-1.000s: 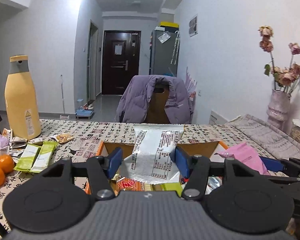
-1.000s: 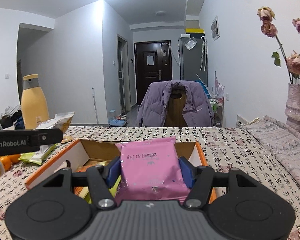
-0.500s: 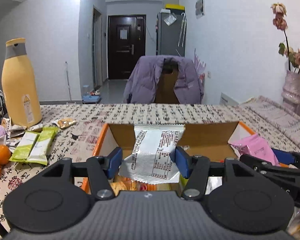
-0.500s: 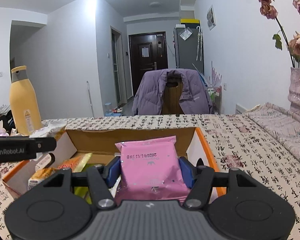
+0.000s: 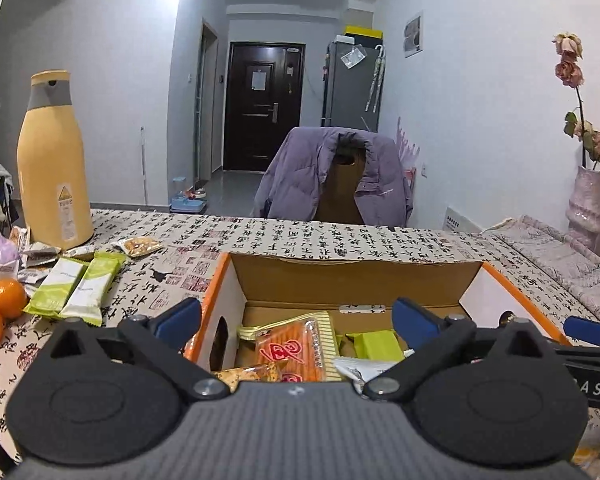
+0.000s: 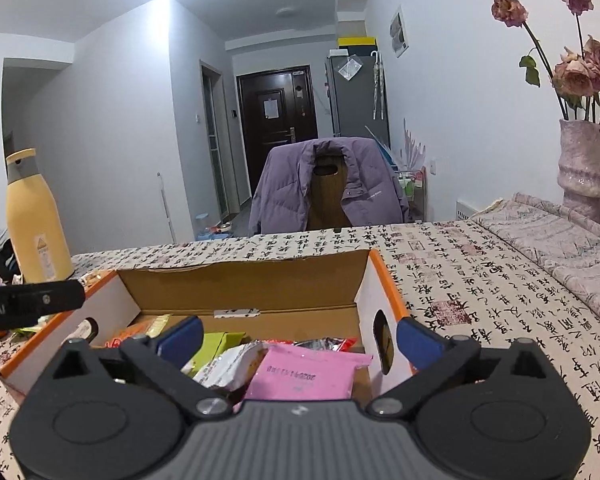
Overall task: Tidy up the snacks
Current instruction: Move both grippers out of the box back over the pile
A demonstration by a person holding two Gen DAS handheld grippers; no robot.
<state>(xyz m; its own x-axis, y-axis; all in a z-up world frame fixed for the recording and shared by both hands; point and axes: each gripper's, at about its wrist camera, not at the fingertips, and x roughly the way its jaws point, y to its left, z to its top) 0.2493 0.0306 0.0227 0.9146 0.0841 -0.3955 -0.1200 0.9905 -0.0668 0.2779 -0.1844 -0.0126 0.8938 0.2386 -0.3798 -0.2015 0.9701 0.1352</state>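
Note:
An open cardboard box (image 5: 356, 280) with orange edges stands on the table and holds several snack packets. My left gripper (image 5: 296, 318) hangs over its near left part, its jaws opening wide with nothing between them. Below it lie a red-and-yellow packet (image 5: 296, 346), green packets (image 5: 376, 342) and the silver packet (image 5: 364, 368). My right gripper (image 6: 299, 338) is over the box (image 6: 244, 284) at its right end, jaws also opening and empty. The pink packet (image 6: 308, 372) lies flat in the box just under it, beside the silver packet (image 6: 228, 364).
Left of the box lie two green bars (image 5: 76, 292), a small snack packet (image 5: 138, 246), two oranges (image 5: 6, 298) and a tall yellow bottle (image 5: 54, 160). A chair with a purple jacket (image 5: 336, 176) stands behind the table. A vase of flowers (image 6: 584, 168) is at the right.
Both grippers sank toward the box and opened. The silver packet dropped from the left one and the pink packet from the right one; both now lie in the box.

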